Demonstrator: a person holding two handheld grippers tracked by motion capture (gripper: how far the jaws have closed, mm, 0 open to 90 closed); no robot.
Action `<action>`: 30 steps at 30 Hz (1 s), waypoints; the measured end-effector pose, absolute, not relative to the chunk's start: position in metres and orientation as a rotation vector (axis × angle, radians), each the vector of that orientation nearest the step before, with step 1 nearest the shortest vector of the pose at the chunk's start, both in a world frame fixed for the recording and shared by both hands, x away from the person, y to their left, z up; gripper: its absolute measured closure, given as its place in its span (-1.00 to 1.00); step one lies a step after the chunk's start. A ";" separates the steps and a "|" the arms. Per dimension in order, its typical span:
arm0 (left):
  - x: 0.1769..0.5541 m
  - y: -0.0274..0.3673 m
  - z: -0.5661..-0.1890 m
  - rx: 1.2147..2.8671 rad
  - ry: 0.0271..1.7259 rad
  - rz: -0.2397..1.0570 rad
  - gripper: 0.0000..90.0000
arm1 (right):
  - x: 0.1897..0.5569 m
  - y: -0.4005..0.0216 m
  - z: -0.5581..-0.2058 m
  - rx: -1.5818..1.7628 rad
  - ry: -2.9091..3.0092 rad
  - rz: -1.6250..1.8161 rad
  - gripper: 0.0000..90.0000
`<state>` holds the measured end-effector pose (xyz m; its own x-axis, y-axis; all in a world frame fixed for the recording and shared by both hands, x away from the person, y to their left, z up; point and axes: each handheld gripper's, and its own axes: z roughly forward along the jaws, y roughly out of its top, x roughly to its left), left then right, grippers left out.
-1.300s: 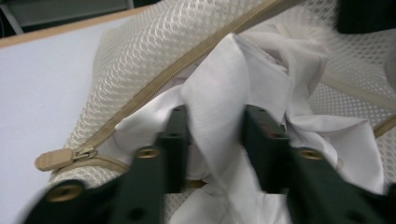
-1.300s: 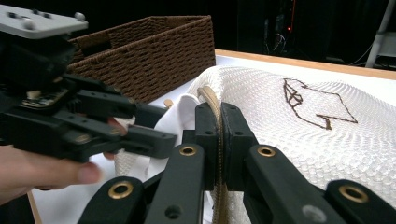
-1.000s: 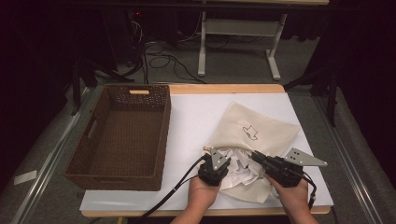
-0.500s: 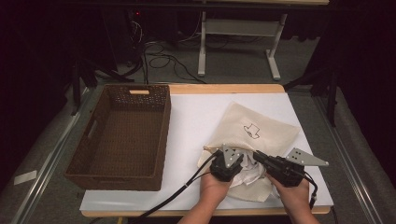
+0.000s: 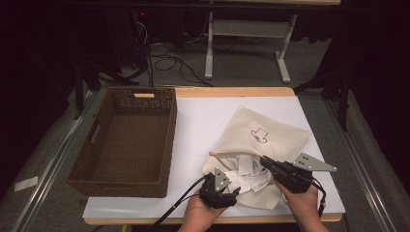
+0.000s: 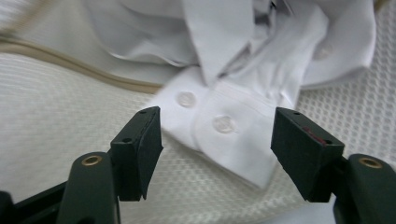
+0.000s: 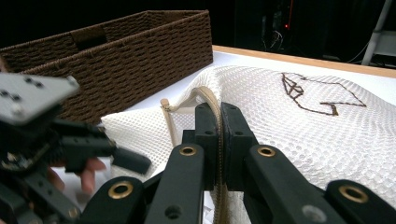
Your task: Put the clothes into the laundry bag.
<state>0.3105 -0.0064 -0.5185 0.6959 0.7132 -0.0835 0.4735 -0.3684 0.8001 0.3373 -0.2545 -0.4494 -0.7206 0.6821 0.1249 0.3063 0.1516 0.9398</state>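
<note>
A cream mesh laundry bag [image 5: 273,130] lies on the white table, its mouth facing me. A white shirt [image 5: 246,169] spills out of the mouth. My left gripper [image 5: 231,193] sits at the near edge of the mouth; its jaws have just been opening. In the left gripper view they [image 6: 217,119] stand apart, with the shirt's buttoned cuff [image 6: 233,140] lying just beyond them on the mesh, untouched. My right gripper [image 5: 265,161] is shut on the bag's zipper edge [image 7: 208,95], and its jaws [image 7: 219,112] pinch that tan trim.
An empty brown wicker basket [image 5: 125,140] stands on the table's left half, with its wall [image 7: 130,56] close behind the bag. The left gripper's body [image 7: 32,126] and a hand crowd the near left. The table's wooden rim [image 5: 232,92] runs along the back.
The left gripper reached toward the bag's mouth, then drew back toward the table's front edge. The right gripper kept still on the bag.
</note>
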 end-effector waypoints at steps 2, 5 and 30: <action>0.313 -0.011 -0.523 2.065 0.923 0.321 -0.23 | 0.337 -0.256 -0.450 0.954 2.101 1.593 0.96; 0.312 -0.016 -0.522 2.101 0.897 0.367 -0.06 | 0.335 -0.257 -0.450 0.958 2.099 1.590 0.96; 0.306 -0.013 -0.519 2.054 0.898 0.327 -0.35 | 0.336 -0.256 -0.450 0.953 2.107 1.592 0.96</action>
